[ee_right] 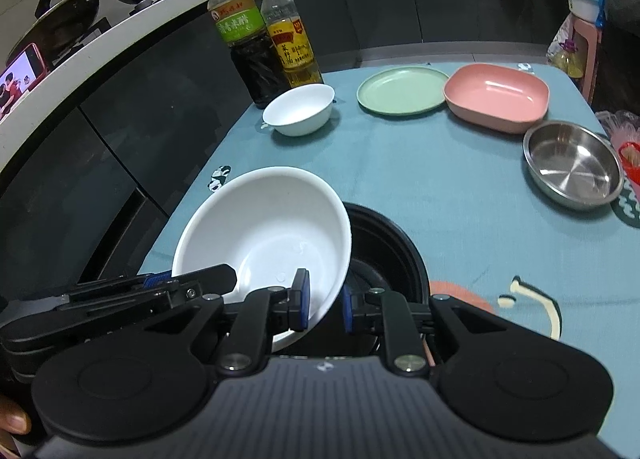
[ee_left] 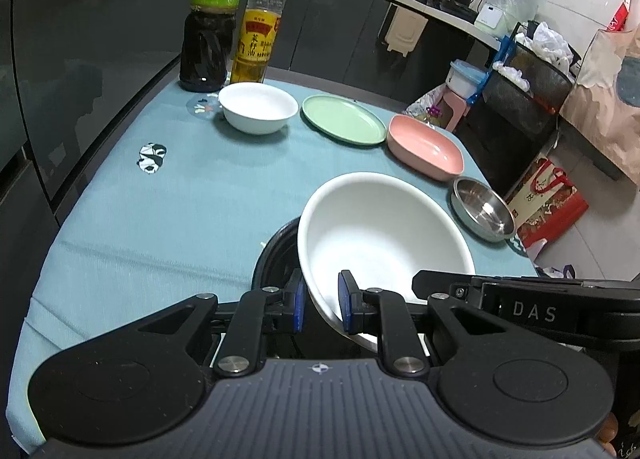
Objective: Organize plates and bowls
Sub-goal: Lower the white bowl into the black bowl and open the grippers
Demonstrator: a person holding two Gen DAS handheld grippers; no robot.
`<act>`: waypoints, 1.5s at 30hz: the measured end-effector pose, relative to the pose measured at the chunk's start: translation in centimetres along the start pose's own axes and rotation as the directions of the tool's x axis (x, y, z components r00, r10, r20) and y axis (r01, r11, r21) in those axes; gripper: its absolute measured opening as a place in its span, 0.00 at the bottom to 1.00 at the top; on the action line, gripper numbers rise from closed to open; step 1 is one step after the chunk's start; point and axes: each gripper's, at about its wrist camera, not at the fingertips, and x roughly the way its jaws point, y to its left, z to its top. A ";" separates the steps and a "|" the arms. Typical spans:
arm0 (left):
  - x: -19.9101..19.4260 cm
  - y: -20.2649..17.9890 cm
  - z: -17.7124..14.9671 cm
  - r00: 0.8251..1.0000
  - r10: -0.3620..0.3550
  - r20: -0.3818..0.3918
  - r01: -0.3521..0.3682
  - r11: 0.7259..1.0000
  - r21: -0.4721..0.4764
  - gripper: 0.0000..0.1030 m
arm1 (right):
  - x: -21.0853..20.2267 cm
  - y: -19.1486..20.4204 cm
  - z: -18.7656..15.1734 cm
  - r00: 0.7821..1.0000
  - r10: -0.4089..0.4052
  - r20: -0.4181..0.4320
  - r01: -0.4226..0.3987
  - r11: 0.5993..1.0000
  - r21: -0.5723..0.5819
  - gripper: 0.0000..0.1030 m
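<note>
Left gripper [ee_left: 321, 301]: closed on the near left rim of the large white bowl [ee_left: 384, 235], one blue pad inside the wall and one outside.
Right gripper [ee_right: 323, 301]: closed on the near right rim of the same bowl, pads pinching the wall from both sides.
Large white bowl: held tilted between the two grippers at the near edge of the table, above a black bowl [ee_right: 384, 255]; whether the two bowls touch I cannot tell.
Black bowl: sits on the teal tablecloth [ee_left: 192, 195], mostly hidden behind the white one, only its dark rim and part of its inside showing.
Small white bowl [ee_left: 258, 107]: upright at the far left of the table, just in front of the bottles.
Green plate [ee_left: 344, 119]: flat, just right of the small white bowl.
Pink dish [ee_left: 426, 147]: rounded rectangle, right of the green plate, edges close or touching.
Steel bowl [ee_left: 483, 214]: at the right edge of the table, nearer than the pink dish.
Dark vinegar bottle [ee_left: 214, 15]: upright at the far left corner.
Oil bottle [ee_left: 260, 27]: upright, just right of the vinegar bottle.
Person: fingertips visible at the lower left corner of the right wrist view.
</note>
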 end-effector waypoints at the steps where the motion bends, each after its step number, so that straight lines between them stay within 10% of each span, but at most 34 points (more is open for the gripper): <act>1: 0.0 0.0 -0.1 1.000 0.001 -0.004 -0.001 1.000 0.002 0.15 | 0.0 0.0 -0.2 1.000 -0.001 -0.002 0.001 1.000 0.001 0.08; 45: 1.1 0.6 -0.8 0.995 0.053 -0.081 -0.051 0.998 0.024 0.18 | 1.2 -1.7 -1.2 0.999 -0.041 -0.032 0.044 0.995 0.084 0.08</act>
